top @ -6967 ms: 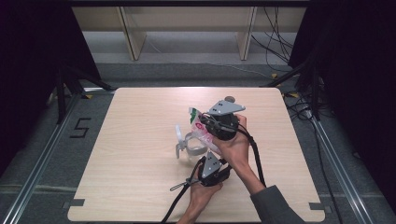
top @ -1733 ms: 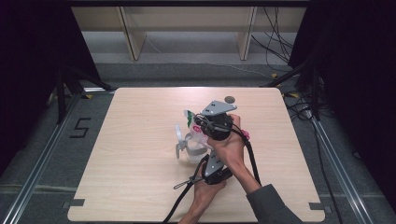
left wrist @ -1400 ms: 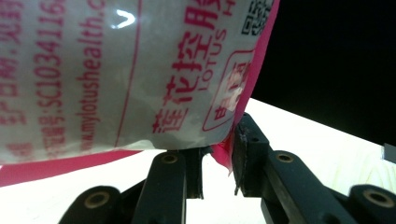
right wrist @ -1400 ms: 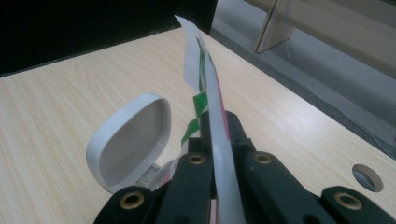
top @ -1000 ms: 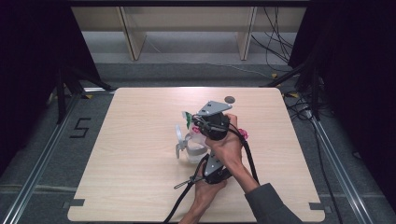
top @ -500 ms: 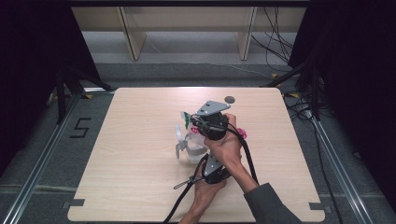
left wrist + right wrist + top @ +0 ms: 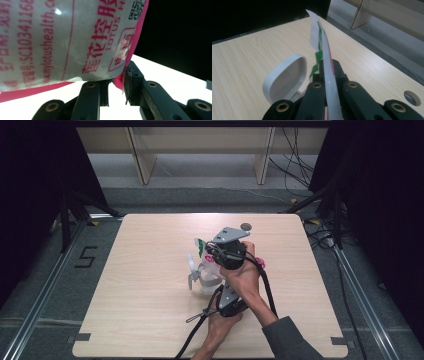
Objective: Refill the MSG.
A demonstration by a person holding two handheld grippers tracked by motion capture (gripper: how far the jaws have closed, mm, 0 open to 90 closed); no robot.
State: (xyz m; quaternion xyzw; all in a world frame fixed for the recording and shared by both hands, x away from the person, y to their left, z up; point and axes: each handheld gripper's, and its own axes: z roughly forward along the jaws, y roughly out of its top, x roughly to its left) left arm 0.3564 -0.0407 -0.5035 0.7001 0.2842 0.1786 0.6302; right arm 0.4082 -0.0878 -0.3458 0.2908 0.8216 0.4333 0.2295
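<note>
Two grippers share one flat white packet with pink print (image 7: 62,42). Right gripper (image 7: 327,75) clamps its upper edge. Left gripper (image 7: 117,87) pinches the lower pink corner; long axis runs upright between them.

Both grippers are black, each with a black cable; the right gripper (image 7: 212,251) carries a grey three-cornered plate, and the left gripper (image 7: 225,292) has one too. Their jaws are black links with brass-coloured pivot pins. The person wears a grey sleeve (image 7: 290,340)

Packet (image 7: 62,42) cut off by frame edges; container (image 7: 206,282) partly hidden behind right hand-held gripper (image 7: 216,254).
</note>
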